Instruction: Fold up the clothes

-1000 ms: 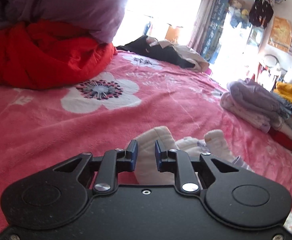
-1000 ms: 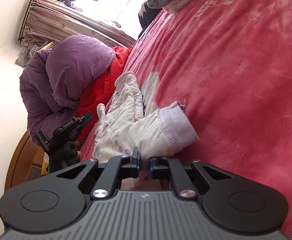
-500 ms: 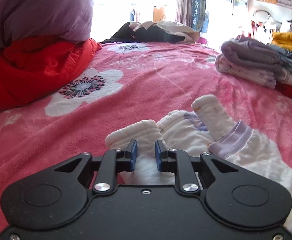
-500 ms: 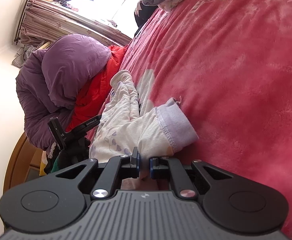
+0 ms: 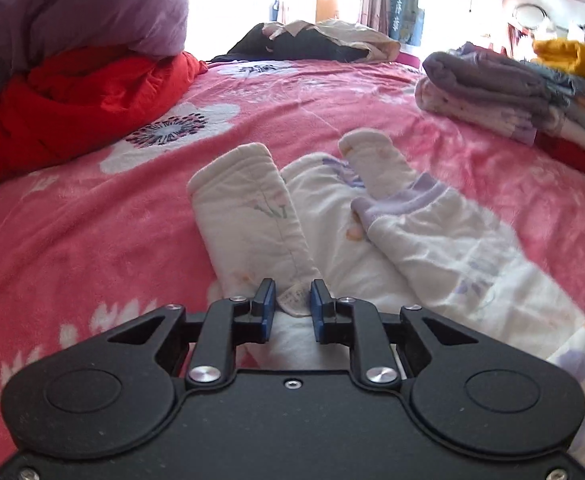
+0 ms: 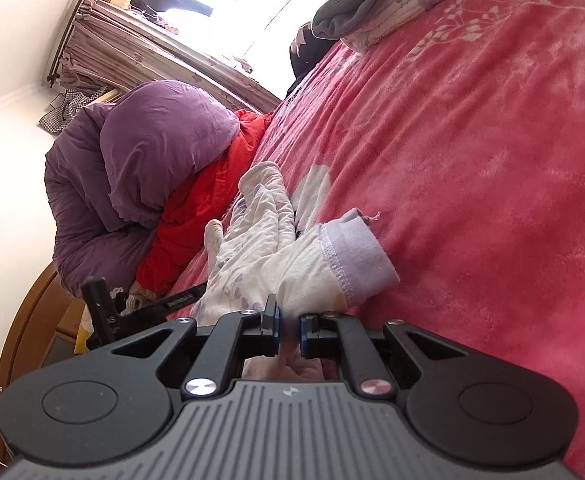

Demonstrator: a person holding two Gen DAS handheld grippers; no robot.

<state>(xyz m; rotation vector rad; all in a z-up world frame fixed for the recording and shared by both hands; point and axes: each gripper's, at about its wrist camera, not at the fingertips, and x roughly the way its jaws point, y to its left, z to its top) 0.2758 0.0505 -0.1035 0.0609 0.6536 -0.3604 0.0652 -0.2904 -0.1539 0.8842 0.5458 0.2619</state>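
Here, your left gripper point(image 5: 291, 303) and right gripper point(image 6: 289, 330) each clench the white floral quilted garment point(image 5: 372, 232), spreading it toward twelve o'clock on the pink fleece blanket point(image 5: 92, 232), ready for folding.

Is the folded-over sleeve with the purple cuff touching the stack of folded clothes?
Apart. The left wrist view shows bare pink blanket between the sleeve and the stack of folded clothes.
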